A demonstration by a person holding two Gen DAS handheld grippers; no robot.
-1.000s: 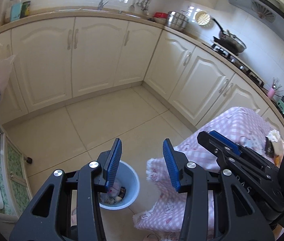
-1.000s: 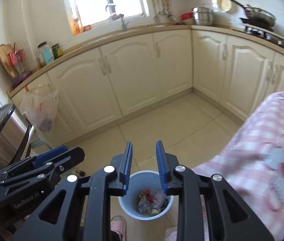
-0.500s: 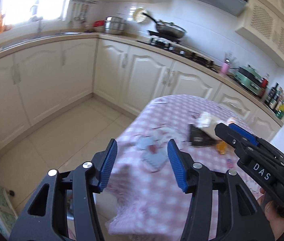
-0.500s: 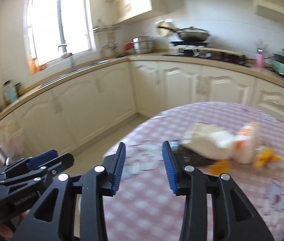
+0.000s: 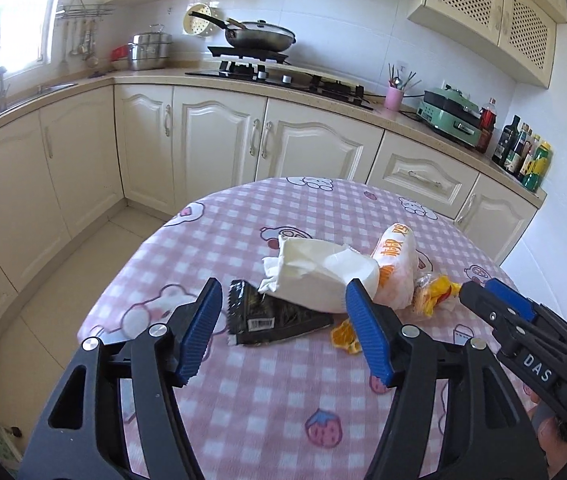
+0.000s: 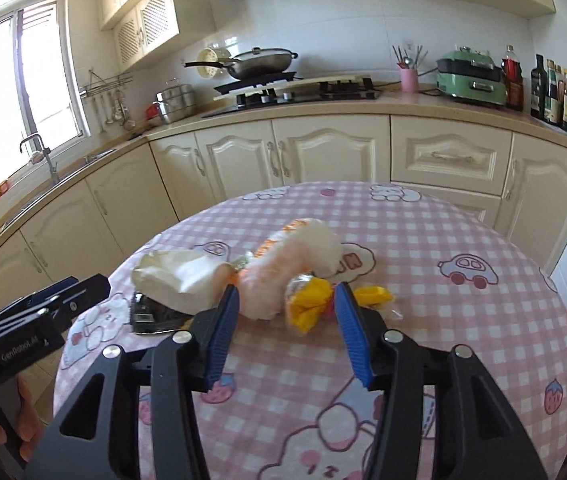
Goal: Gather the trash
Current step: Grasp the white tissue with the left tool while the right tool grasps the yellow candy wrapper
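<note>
The round table [image 5: 267, 420] in its pink checked cloth fills the lower half of both views. Both grippers tilt down over it. The left gripper [image 5: 279, 332] has just been spreading its jaws, nothing pinched between them; the right gripper [image 6: 287, 330] likewise, empty. At centre frame lies the trash: a white paper bag [image 5: 319, 276], an orange-printed bag [image 5: 397, 268], a black wrapper [image 5: 271, 316] and yellow wrappers [image 6: 311, 300].

"DAS" on the right tongs [image 5: 495, 312]; "GenRobot.AI" on the left tongs [image 6: 55, 304].
</note>
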